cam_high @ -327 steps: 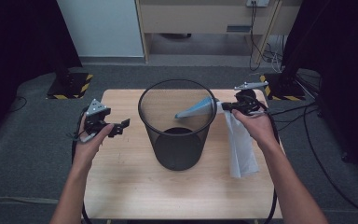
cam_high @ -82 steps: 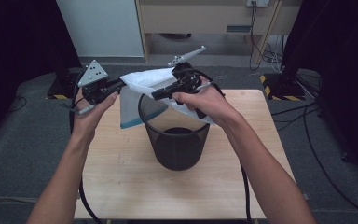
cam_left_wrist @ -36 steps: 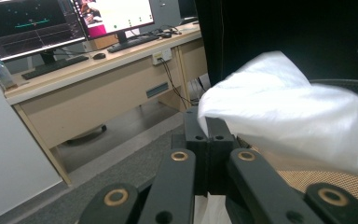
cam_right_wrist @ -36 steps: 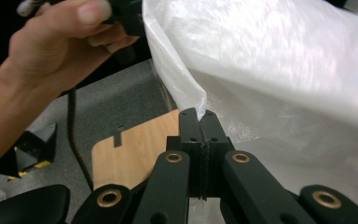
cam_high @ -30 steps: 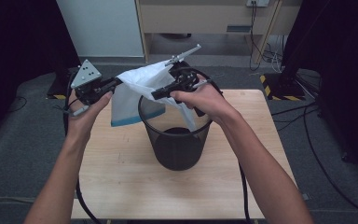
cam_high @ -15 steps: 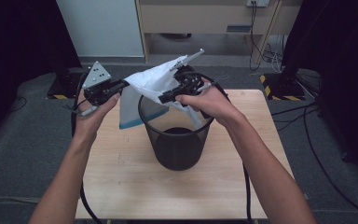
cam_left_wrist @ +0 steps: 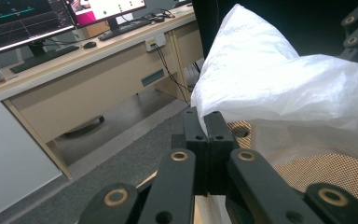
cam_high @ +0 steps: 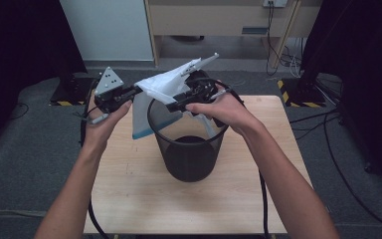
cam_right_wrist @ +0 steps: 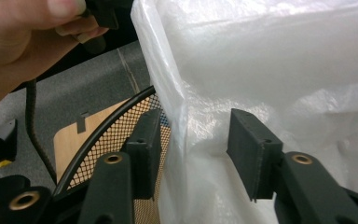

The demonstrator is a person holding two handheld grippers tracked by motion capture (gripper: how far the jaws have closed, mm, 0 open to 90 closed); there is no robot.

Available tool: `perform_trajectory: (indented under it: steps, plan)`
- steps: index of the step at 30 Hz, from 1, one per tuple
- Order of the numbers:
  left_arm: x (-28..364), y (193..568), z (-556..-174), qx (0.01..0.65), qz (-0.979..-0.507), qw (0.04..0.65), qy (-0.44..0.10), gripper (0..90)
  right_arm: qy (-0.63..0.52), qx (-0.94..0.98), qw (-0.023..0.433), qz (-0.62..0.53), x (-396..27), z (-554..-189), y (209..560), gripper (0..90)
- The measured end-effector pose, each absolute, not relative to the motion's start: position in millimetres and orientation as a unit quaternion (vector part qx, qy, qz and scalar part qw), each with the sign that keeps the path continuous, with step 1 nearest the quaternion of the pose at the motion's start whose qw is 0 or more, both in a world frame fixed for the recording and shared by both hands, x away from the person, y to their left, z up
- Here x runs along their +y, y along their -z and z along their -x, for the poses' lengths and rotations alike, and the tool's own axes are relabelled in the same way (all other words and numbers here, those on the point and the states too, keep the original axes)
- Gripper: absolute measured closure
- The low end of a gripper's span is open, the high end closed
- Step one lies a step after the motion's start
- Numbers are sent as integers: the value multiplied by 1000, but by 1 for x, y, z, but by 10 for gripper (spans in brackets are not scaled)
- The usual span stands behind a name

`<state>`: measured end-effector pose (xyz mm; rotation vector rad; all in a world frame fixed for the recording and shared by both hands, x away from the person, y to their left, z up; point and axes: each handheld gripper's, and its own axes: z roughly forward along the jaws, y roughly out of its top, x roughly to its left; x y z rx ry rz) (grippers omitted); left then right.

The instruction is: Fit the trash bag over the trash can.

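On the counter point(cam_high: 129, 199) stands a mesh bin point(cam_high: 189, 149). My left hand-held gripper point(cam_high: 138, 91) pinches the white bag point(cam_high: 164, 84) above it. My right hand-held gripper point(cam_right_wrist: 191, 140) has just been opening, bag film loose between its jaws.

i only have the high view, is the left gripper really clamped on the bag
Observer: Yes. In the left gripper view the left gripper has its jaws pressed together on the edge of the white bag.
Operator: and the right one
Observer: The right gripper has just been opening; its pads stand apart with the bag's film between them, not pinched.
Operator: where is the bin from there
Observer: The mesh bin's rim curves just beneath the right gripper's left jaw, with the bag hanging over it.
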<state>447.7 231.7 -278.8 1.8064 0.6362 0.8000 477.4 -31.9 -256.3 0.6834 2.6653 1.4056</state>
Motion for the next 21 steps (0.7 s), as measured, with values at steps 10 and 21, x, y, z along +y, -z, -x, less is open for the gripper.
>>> perform_trajectory:
  steps: [10,21]
  plan:
    - [226,282,-449,258,-755,503,-331,898,-473,852,29,-224,-24,-478,252,447]
    - [232,290,-449,265,-754,500,-333,880,-470,856,20,-214,-24,-481,250,900]
